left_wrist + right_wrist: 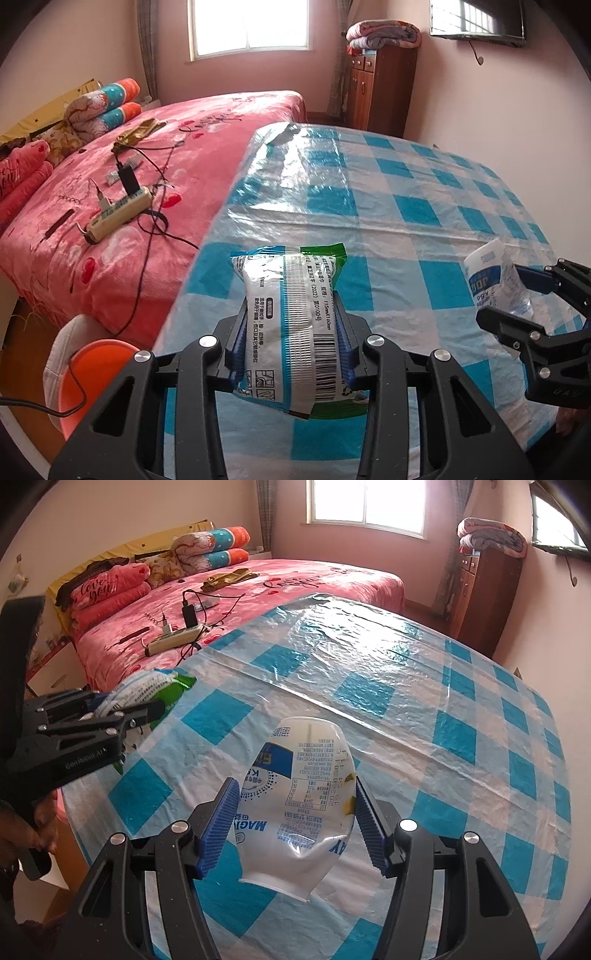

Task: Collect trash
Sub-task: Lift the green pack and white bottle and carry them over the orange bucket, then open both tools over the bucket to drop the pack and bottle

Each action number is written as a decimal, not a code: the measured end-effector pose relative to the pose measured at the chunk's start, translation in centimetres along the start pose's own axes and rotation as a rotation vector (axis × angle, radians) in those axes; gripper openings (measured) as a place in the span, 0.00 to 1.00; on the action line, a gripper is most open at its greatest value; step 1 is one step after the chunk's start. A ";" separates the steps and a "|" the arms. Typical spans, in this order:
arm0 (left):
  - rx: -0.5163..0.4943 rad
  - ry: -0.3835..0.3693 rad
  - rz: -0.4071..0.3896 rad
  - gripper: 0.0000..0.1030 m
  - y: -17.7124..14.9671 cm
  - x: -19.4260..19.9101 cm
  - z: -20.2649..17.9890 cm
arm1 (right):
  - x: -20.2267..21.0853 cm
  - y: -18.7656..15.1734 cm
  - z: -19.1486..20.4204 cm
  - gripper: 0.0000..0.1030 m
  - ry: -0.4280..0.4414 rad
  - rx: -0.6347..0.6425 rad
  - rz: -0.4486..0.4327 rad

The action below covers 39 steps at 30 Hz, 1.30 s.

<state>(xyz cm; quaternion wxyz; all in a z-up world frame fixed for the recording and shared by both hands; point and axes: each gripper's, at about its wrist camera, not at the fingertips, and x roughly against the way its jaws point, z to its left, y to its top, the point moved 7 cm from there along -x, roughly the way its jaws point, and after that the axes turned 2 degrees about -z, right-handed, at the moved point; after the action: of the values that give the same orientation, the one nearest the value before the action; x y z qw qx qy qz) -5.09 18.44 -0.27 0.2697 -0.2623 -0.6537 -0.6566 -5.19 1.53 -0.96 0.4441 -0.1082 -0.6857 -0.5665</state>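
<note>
My left gripper (291,328) is shut on a green, blue and white wipes packet (291,280), which is lifted a little above the blue-and-white checked tablecloth (406,206). In the right wrist view the same left gripper (122,709) and wipes packet (155,686) show at the left table edge. My right gripper (295,794) is shut on a crushed white plastic cup (306,760) with blue print, its blue pads pressing both sides. In the left wrist view that right gripper (517,295) and its cup (487,273) appear at the far right.
A bed with a pink blanket (110,221) stands left of the table and carries a power strip (122,214) with cables. An orange bin (92,369) sits on the floor by the table's near-left corner. A wooden cabinet (380,88) stands at the back wall. A person's hand (33,834) holds the left gripper.
</note>
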 end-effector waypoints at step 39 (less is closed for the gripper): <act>0.216 0.301 0.024 0.39 -7.4 6.1 20.2 | -1.0 5.4 20.7 0.61 0.247 0.355 0.025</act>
<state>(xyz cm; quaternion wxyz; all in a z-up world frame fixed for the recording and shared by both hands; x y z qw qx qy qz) -14.74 38.59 -1.16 0.3988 -0.1384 -0.6694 -0.6113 -11.17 21.78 2.78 0.5440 0.0335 -0.7136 -0.4401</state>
